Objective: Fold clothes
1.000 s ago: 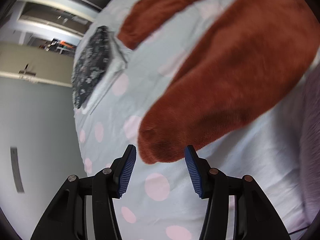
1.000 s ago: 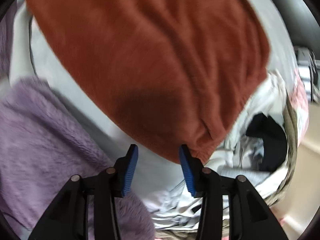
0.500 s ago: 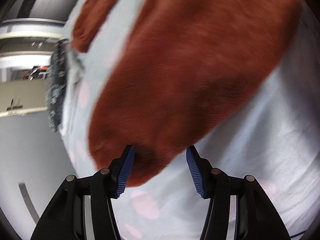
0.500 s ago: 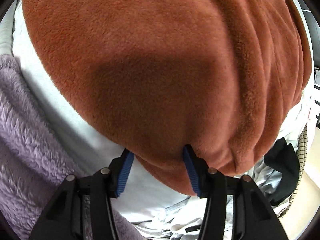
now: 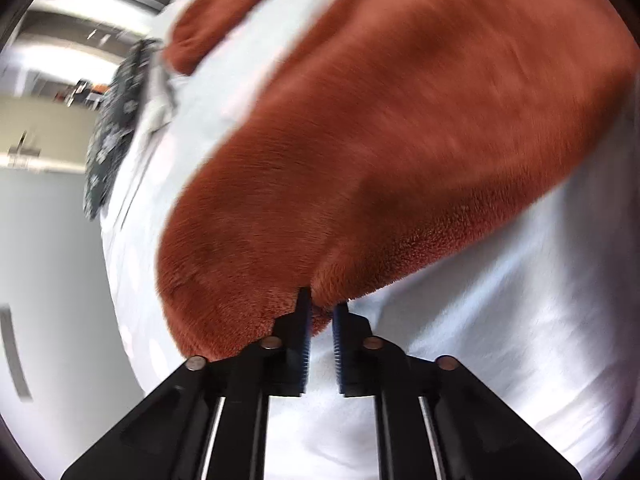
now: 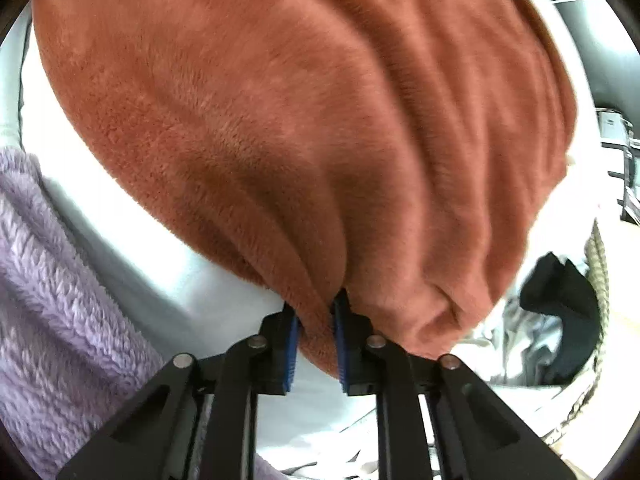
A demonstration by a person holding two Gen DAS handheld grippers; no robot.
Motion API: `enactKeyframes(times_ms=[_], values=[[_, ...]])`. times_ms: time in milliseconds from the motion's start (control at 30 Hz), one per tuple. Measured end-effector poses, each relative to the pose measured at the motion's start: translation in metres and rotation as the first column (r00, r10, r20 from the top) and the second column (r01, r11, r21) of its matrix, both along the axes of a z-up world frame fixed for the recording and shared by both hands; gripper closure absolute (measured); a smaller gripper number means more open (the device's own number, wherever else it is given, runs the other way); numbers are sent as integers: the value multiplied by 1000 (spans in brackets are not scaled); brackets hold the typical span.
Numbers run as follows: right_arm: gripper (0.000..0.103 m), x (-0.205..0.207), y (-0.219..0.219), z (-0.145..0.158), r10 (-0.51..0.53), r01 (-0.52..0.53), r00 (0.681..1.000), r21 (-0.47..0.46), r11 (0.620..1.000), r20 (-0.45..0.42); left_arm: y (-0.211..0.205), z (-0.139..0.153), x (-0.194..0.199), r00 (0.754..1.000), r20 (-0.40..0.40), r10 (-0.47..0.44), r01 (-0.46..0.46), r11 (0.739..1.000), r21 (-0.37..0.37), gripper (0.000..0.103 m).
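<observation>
left wrist view: camera sits just behind the left gripper [image 5: 320, 312], looking forward along its two blue-padded black fingers, very near a rust-orange fleece garment [image 5: 400, 140] lying on a pale bed sheet with faint pink dots [image 5: 500, 300]; it faces across the bed toward a dark floral-print folded cloth [image 5: 112, 140] at the far edge, with a grey wall to the left. right wrist view: camera sits just behind the right gripper [image 6: 316, 316], equally near, facing the same fleece [image 6: 300, 120], with a fluffy lilac garment [image 6: 60, 300] at left and a woven basket of mixed laundry [image 6: 598, 264] at right. shared: the fleece and the sheet.
</observation>
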State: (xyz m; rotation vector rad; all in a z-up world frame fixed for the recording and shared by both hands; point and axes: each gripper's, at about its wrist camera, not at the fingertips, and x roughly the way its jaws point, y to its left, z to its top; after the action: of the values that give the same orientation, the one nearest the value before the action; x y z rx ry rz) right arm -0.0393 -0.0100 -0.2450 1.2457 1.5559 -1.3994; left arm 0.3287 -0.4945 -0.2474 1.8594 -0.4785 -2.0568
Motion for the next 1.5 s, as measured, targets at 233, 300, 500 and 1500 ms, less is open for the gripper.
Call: enactKeyframes(times_ms=[233, 300, 500, 1500], values=[[90, -1, 8, 61, -64, 45, 994, -205, 978, -91, -17, 89, 13, 955, -258, 145, -143, 989, 30, 96], [91, -6, 10, 80, -91, 56, 988, -259, 964, -123, -24, 120, 7, 928, -330, 173, -173, 984, 32, 96], [91, -27, -1, 137, -227, 128, 954, -420, 899, -195, -47, 194, -21, 841, -482, 247, -267, 963, 28, 96], [91, -86, -32, 97, -435, 367, 893, -379, 849, -111, -73, 6, -146, 993, 57, -102, 101, 995, 28, 43]])
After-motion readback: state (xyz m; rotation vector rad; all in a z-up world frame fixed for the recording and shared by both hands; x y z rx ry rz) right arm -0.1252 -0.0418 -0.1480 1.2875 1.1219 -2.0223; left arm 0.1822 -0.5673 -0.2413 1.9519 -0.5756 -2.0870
